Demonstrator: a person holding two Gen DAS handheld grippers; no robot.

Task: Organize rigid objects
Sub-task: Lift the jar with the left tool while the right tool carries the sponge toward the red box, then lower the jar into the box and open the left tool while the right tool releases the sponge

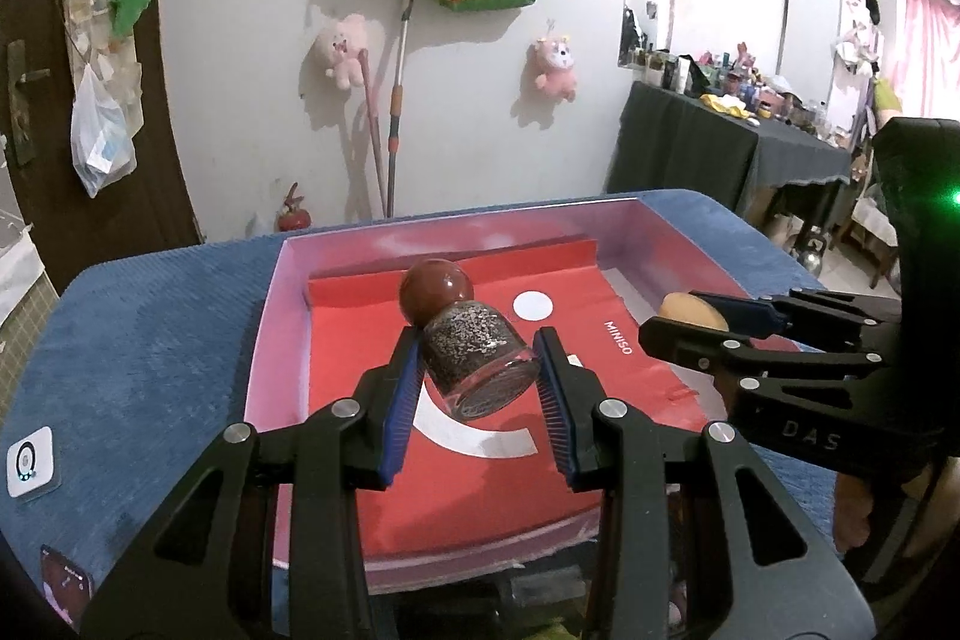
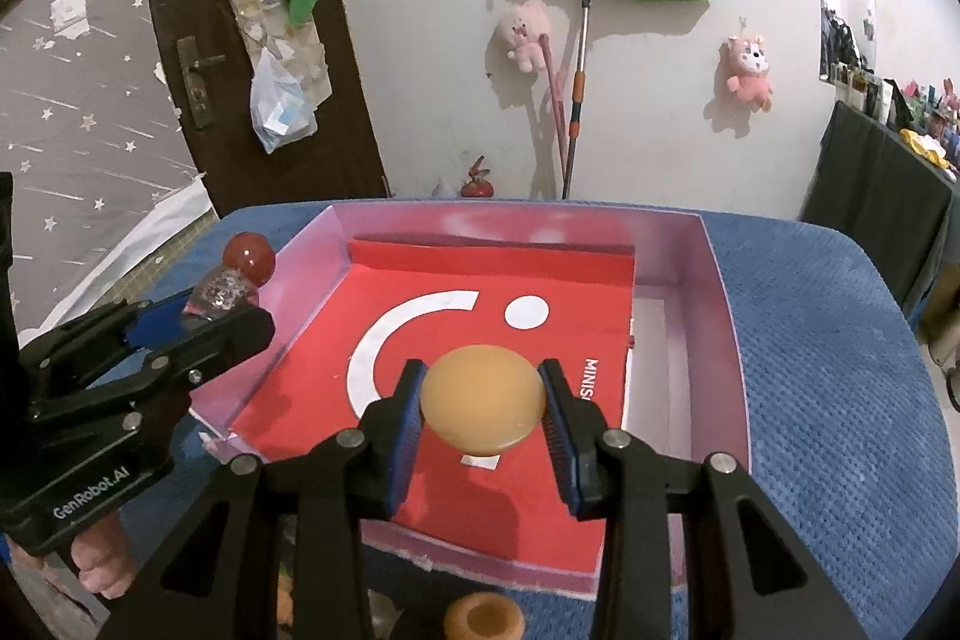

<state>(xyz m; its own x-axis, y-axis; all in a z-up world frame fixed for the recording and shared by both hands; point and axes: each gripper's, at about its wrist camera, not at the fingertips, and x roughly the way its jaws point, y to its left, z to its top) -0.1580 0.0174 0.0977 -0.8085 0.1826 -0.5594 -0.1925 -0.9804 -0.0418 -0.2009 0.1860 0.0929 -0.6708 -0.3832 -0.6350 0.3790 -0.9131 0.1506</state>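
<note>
Blue-padded fingers (image 1: 399,400) pinch tilted glitter jar (image 1: 480,361), apparently above box (image 1: 270,334).

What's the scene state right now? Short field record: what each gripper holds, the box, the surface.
left gripper: shut on glitter bottle, red round cap pointing away, bottle tilted
right gripper: shut on tan round piece
pink box: open, on the blue cloth; only a red printed liner shows inside
position: both held items hang over the box, neither set down
other: orange ring-shaped piece at the right wrist view's bottom edge, outside the box
</note>
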